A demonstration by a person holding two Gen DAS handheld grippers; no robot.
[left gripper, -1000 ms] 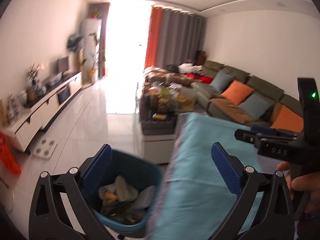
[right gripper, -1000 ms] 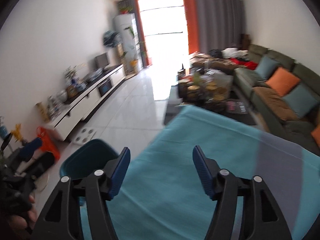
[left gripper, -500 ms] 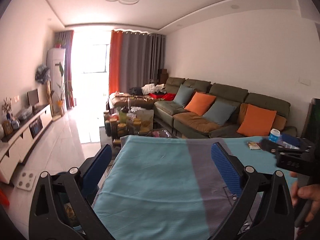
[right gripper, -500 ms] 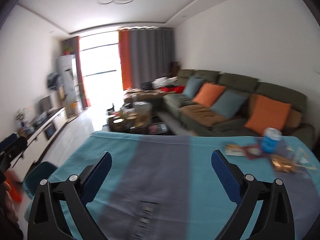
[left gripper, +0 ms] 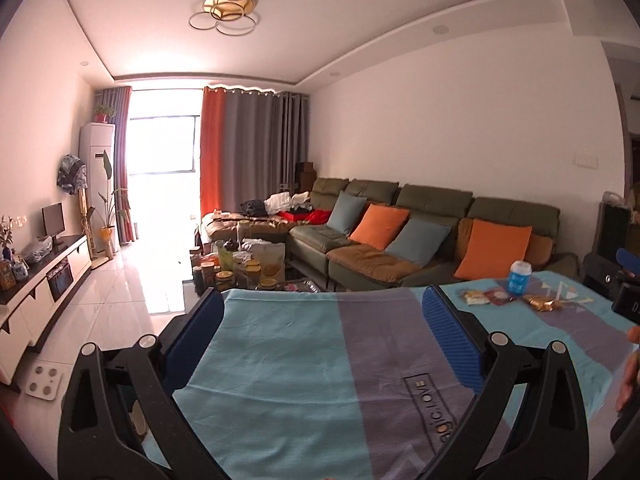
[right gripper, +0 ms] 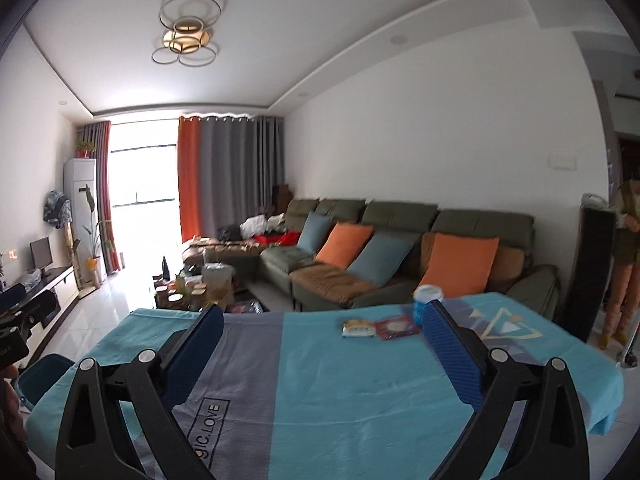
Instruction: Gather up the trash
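Right wrist: teal bin by table, contents hidden; both tongs wide, empty.

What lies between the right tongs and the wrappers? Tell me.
Only bare tablecloth, per the right wrist view: the open right tongs hover short of the wrappers, nothing between.

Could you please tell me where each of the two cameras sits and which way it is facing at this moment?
Left wrist: on the left gripper, looking across the tablecloth toward the sofa; open fingers show, the right gripper at the right edge.
Right wrist: on the right gripper, same direction, nearer the blue cup; open fingers show, the left gripper at the left edge.
Shared: tablecloth, sofa, cup, wrappers.
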